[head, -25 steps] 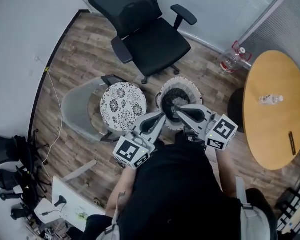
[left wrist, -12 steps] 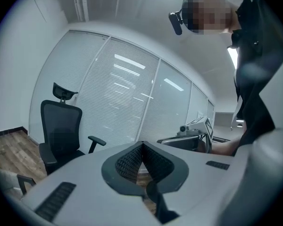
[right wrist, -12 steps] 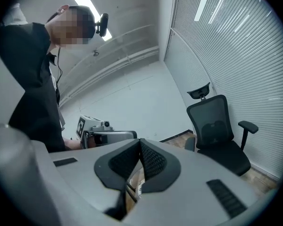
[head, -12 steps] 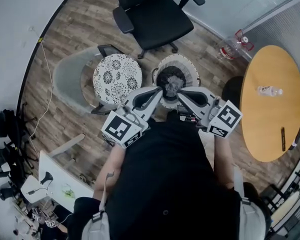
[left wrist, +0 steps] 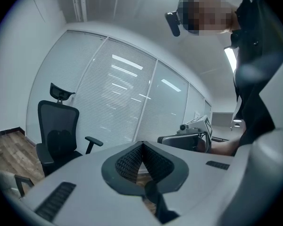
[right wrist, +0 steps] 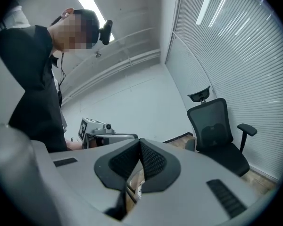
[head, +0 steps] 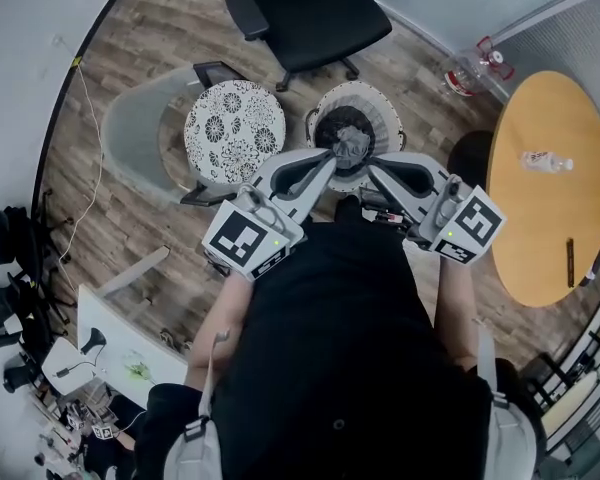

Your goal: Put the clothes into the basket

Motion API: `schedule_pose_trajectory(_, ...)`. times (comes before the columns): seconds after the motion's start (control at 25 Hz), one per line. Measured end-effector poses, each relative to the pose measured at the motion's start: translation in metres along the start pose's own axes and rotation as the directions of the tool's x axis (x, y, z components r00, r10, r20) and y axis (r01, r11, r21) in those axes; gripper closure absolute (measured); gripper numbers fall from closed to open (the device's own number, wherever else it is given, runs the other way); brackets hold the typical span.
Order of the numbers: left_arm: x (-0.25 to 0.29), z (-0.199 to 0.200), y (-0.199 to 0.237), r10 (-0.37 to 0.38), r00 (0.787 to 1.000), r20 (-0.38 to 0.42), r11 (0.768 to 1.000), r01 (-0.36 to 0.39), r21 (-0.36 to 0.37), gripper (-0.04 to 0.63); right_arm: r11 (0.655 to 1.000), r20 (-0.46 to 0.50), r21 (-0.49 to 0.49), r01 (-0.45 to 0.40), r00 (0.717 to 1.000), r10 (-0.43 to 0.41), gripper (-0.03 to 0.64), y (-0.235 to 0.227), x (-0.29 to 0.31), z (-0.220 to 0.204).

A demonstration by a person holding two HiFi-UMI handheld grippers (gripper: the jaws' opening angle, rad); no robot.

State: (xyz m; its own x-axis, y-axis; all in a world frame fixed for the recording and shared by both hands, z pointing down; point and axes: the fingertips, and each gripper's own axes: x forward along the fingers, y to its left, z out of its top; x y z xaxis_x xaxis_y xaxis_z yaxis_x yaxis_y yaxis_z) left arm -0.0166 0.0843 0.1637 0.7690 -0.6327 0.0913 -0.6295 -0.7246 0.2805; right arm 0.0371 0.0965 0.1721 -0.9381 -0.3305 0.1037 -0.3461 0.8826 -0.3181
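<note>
A round white basket (head: 382, 118) stands on the wooden floor, with dark clothes (head: 335, 128) and a grey piece (head: 351, 146) lying inside it. Both grippers are held level above its near side, tips pointing toward each other. My left gripper (head: 330, 159) is shut, and its pads (left wrist: 132, 161) meet with nothing between them. My right gripper (head: 369, 164) is also shut and empty, its pads (right wrist: 151, 160) touching at the tip. Each gripper view shows the other gripper: the right one (left wrist: 194, 128) and the left one (right wrist: 97, 128).
A round black-and-white patterned seat (head: 234, 131) in a clear-sided chair (head: 130, 140) stands left of the basket. A black office chair (head: 310, 8) is behind it. A round wooden table (head: 550, 198) with a bottle (head: 545, 160) is at the right, and a water jug (head: 477, 66) lies near it.
The head view has shifted, so the basket and chairs sit higher in the picture. Both grippers look larger and nearer the camera, still shut over the basket's near side.
</note>
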Motion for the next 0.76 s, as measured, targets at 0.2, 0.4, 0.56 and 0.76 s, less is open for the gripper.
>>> schedule_pose_trajectory(0.2, 0.000, -0.002, -0.008, -0.001, 1.000, -0.009, 1.000, 0.001, 0.000, 0.583, 1.000, 0.003, 0.010, 0.001, 1.000, -0.001, 0.601, 0.003, -0.009, 0.000)
schedule_pose_trajectory(0.4, 0.002, -0.003, -0.011, -0.008, 1.000, -0.015, 1.000, 0.008, 0.007, 0.583, 1.000, 0.008, 0.008, 0.001, 1.000, -0.001, 0.601, 0.005, -0.012, -0.003)
schedule_pose_trajectory(0.56, 0.005, -0.004, -0.013, -0.013, 1.000, -0.020, 1.000, 0.014, 0.005, 0.583, 1.000, 0.001, 0.006, 0.000, 1.000, 0.000, 0.601, 0.003, -0.013, -0.003)
schedule_pose_trajectory(0.76, 0.012, -0.006, -0.018, -0.017, 1.000, -0.025, 1.000, 0.018, 0.009, 0.583, 1.000, -0.004, 0.000, -0.011, 1.000, 0.011, 0.601, 0.001, -0.018, -0.004)
